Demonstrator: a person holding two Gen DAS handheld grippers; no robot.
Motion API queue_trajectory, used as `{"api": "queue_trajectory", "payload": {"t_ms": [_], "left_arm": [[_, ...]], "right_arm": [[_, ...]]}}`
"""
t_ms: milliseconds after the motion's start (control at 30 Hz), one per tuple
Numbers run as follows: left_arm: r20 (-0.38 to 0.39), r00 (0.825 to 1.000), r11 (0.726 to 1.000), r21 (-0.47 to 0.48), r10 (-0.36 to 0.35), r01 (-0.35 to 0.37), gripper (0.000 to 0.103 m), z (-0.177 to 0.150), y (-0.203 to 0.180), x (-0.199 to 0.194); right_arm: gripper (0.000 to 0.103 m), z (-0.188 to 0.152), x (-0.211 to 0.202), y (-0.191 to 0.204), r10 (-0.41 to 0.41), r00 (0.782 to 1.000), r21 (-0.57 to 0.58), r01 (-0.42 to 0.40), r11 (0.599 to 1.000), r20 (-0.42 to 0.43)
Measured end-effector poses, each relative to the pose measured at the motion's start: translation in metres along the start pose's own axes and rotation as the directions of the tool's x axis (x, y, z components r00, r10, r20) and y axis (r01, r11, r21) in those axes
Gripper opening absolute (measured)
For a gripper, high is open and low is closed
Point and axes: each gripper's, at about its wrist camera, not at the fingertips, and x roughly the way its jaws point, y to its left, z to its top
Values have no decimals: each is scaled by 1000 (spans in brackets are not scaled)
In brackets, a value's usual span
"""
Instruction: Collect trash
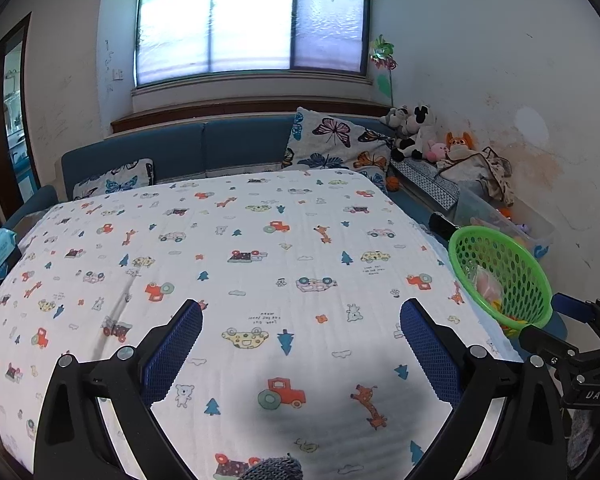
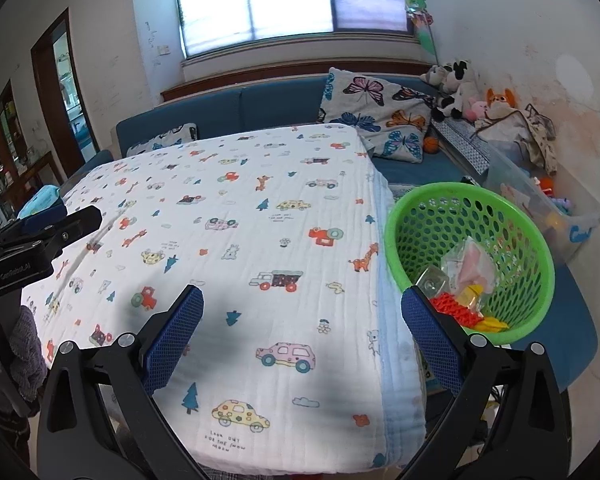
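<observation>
Both the left gripper (image 1: pixel 300 354) and right gripper (image 2: pixel 302 338) hover spread wide and empty over a bare printed cloth (image 2: pixel 236 248), while wrappers (image 2: pixel 466 280) already lie in the green basket (image 2: pixel 432 216) off its right edge, so collecting looks finished.

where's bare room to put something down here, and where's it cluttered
The white cartoon-print blanket over the table is bare from both open grippers back to the blue sofa. Crowded: the green perforated plastic basket off its right edge already holds wrappers, and soft toys and cloth fill the far right corner.
</observation>
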Motion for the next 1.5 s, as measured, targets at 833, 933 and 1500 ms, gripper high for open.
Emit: {"api": "queue_trajectory", "payload": {"t_ms": [833, 933, 1500], "left_arm": [[-13, 1000, 1000, -19, 2, -3, 96, -5, 10, 1], [-13, 1000, 1000, -20, 2, -2, 96, -5, 9, 1], [-14, 1000, 1000, -21, 1, -1, 96, -6, 10, 0]], "right_arm": [[98, 0, 3, 7, 9, 1000, -14, -9, 1000, -7], [98, 0, 4, 9, 10, 1000, -16, -11, 1000, -9], [98, 1, 5, 13, 18, 1000, -22, -18, 1000, -10]]}}
